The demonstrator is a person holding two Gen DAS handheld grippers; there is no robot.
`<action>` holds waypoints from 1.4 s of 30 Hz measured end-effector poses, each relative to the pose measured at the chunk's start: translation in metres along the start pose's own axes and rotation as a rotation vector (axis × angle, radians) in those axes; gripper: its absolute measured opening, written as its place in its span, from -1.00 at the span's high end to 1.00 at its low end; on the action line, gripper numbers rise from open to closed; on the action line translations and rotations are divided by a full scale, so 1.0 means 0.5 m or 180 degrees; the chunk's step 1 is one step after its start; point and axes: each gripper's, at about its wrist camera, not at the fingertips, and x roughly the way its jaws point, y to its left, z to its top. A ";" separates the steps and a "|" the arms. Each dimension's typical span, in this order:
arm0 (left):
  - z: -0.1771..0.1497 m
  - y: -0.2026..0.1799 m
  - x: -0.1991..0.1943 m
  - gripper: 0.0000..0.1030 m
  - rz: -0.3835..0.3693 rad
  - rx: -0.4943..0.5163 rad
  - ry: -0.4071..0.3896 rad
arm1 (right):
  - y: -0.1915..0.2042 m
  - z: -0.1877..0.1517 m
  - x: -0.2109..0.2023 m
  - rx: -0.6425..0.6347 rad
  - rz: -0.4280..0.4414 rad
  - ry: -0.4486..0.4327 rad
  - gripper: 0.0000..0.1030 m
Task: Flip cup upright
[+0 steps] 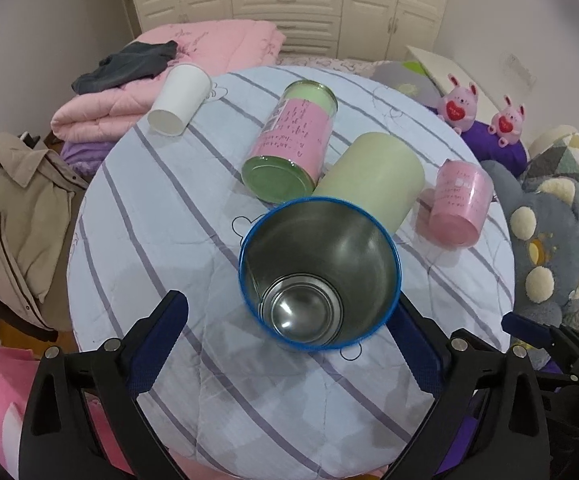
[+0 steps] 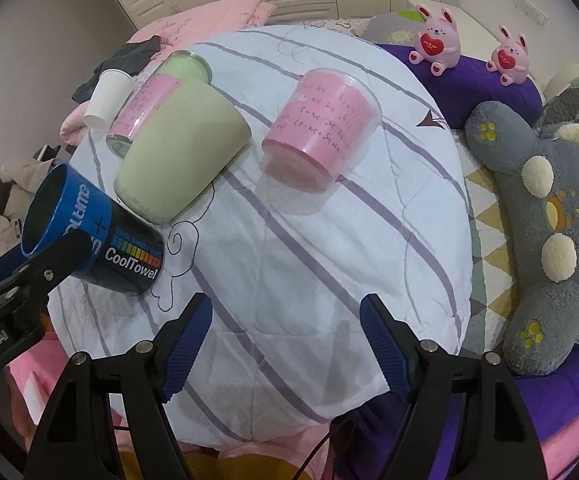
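A blue metal cup (image 1: 319,272) with "CoolTowel" print (image 2: 93,232) stands tilted on the striped cloth, its open mouth toward the left wrist camera. My left gripper (image 1: 289,316) is open with its fingers on either side of the cup; one finger (image 2: 55,258) lies against the cup's side, and I cannot tell if it grips. My right gripper (image 2: 285,316) is open and empty over the near cloth. A pale green cup (image 2: 181,148), a pink-labelled glass jar (image 1: 293,140), a clear pink cup (image 2: 321,124) and a white paper cup (image 1: 179,98) lie on their sides.
The striped cloth (image 2: 309,260) covers a round surface. Folded pink quilts (image 1: 129,92) and a beige coat (image 1: 13,208) are at the left. A grey plush toy (image 2: 545,220) and two pink bunny figures (image 2: 435,40) are at the right. White cabinets stand behind.
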 end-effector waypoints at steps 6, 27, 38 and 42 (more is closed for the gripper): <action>-0.002 -0.005 -0.011 -0.93 -0.0045 0.0045 -0.0043 | -0.004 -0.002 -0.002 0.0022 -0.0011 0.0011 -0.51; -0.084 -0.004 -0.107 -0.94 -0.0037 0.0369 -0.0534 | 0.015 -0.069 -0.073 -0.0031 -0.0123 -0.0359 -0.51; -0.145 0.045 -0.150 -0.94 -0.0153 0.0358 -0.0868 | 0.073 -0.134 -0.106 -0.0257 -0.0218 -0.0691 -0.52; -0.161 0.059 -0.158 -0.94 -0.0193 0.0373 -0.1067 | 0.088 -0.155 -0.114 -0.0273 -0.0186 -0.0855 -0.52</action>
